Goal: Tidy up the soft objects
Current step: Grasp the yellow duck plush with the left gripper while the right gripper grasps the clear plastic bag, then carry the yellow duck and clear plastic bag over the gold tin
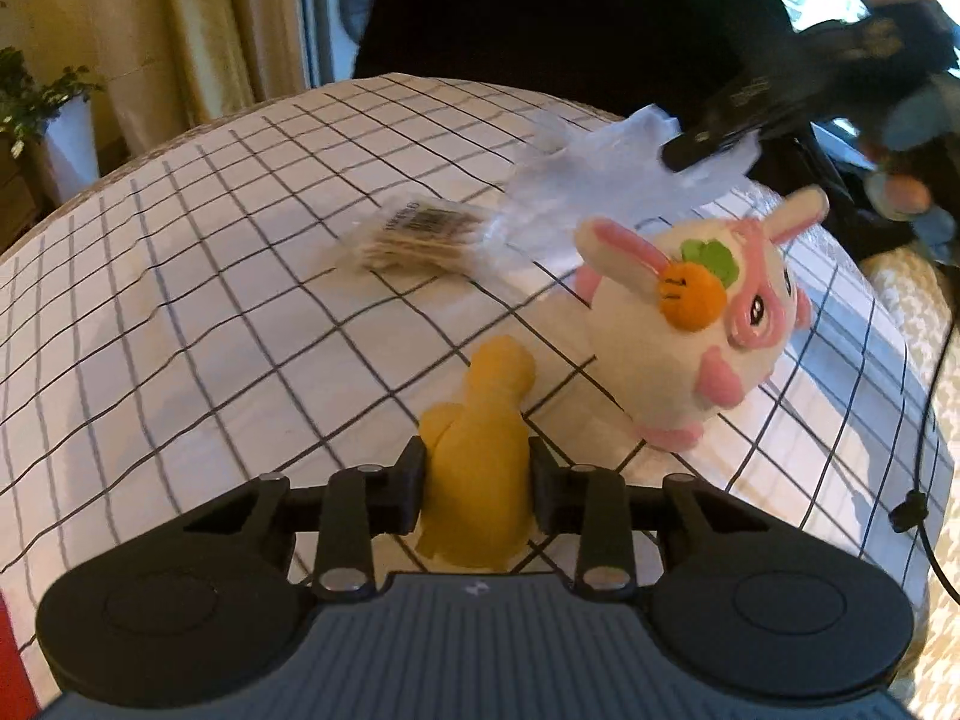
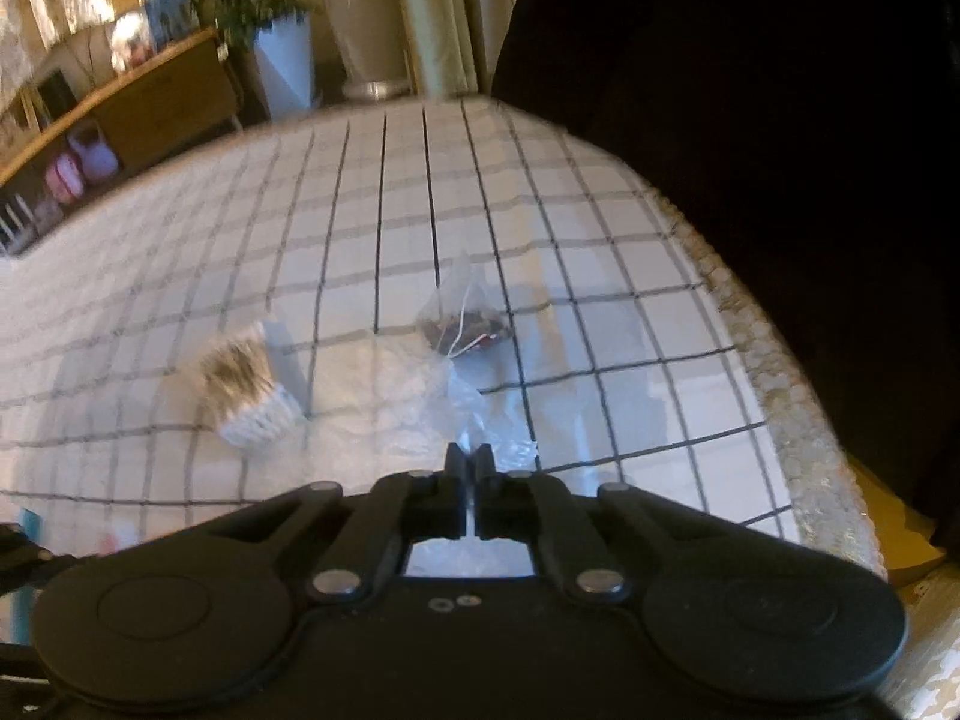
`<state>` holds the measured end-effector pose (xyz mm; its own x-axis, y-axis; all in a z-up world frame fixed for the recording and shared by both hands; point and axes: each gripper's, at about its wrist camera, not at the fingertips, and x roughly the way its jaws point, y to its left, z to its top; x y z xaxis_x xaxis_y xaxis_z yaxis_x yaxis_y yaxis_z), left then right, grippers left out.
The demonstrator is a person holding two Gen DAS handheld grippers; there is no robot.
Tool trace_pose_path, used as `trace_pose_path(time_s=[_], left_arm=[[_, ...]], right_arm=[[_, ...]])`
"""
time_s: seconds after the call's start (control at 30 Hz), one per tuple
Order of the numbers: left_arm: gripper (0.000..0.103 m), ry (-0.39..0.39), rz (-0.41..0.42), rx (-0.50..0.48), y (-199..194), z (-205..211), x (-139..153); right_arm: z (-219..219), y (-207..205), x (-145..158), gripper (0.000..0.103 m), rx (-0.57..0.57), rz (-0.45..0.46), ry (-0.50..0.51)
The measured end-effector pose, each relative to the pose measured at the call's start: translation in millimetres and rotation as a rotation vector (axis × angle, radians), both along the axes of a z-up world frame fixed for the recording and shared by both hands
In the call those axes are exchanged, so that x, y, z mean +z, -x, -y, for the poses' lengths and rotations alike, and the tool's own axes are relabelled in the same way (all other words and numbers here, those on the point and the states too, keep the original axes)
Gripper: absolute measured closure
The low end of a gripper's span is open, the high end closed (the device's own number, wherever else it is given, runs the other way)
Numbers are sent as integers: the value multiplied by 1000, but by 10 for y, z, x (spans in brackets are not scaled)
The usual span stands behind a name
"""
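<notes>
The left gripper is clamped on a yellow plush toy standing at the near edge of the checked tablecloth, with a white rabbit plush lying just beside it toward the right edge. The right gripper has its jaws pinched together on a clear plastic bag, lifted above mid-table; a blurred packet of what may be cotton swabs lies near it

Lower end of the yellow soft toy hidden behind the gripper body. Packet of sticks blurred, label unreadable. Clear plastic bag smeared by motion (contents impossible to tell). Small pouch too small to identify. Shelf cut off at the left edge.
</notes>
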<state>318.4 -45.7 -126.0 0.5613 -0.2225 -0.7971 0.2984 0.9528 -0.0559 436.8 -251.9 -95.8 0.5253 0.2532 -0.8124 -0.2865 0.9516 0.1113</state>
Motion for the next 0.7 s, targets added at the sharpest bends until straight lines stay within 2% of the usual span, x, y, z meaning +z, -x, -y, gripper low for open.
trace_pose_path(time_s=[0.2, 0.37, 0.7], left_arm=[[70, 32, 22, 52, 153, -165, 286], [70, 39, 34, 91, 334, -321, 534], [70, 16, 78, 164, 926, -743, 1024]], right_arm=[[150, 178, 411, 102, 9, 59, -86], [169, 482, 759, 102, 41, 120, -133], [-157, 1107, 1260, 102, 144, 205, -216]])
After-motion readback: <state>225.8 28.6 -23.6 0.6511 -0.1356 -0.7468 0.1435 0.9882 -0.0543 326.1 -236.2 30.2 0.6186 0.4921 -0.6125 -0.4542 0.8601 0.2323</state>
